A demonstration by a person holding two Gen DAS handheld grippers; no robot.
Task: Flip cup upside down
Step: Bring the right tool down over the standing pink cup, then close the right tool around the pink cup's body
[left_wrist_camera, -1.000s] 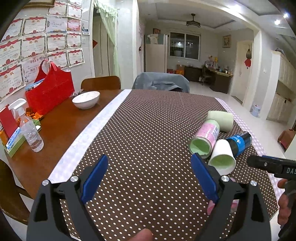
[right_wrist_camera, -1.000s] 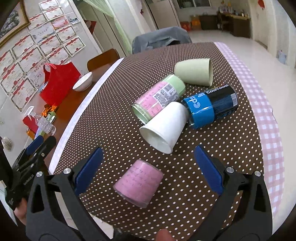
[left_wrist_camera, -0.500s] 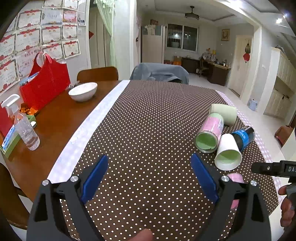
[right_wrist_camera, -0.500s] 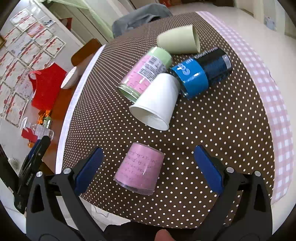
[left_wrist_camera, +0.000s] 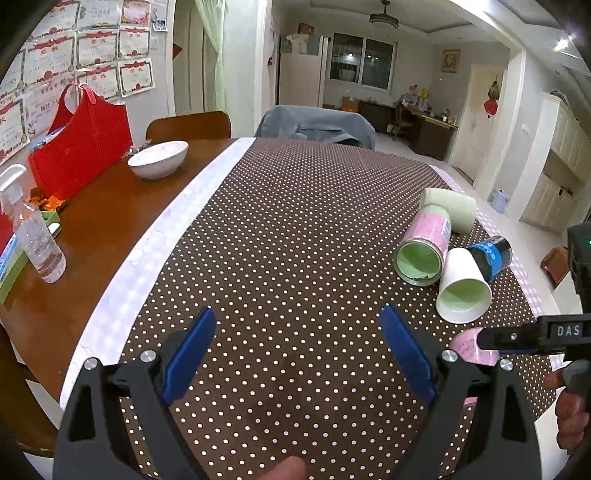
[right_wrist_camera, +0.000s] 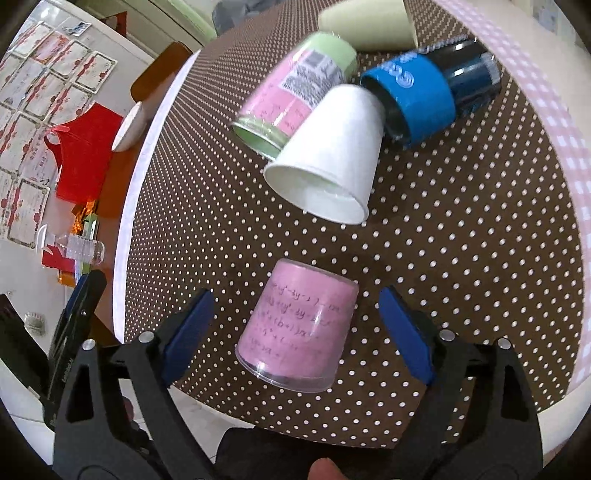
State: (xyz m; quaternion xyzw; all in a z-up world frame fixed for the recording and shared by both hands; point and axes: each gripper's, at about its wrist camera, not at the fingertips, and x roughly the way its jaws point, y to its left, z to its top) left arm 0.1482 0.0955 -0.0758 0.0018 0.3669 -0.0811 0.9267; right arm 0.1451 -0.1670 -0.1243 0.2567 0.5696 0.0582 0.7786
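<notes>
Progress: nothing gripped, flip not begun. Pink cup seen near desk front edge, between spread fingers of right gripper, untouched; orientation judged unclear. Left gripper fingers spread, nothing held, over bare cloth. Grasp, turn, set-down left.

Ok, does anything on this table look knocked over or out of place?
Yes. The white cup, pink-and-green can, blue-banded cup and pale green cup lie tipped in a touching cluster. The pink cup, apart, sits near the tablecloth edge.
</notes>
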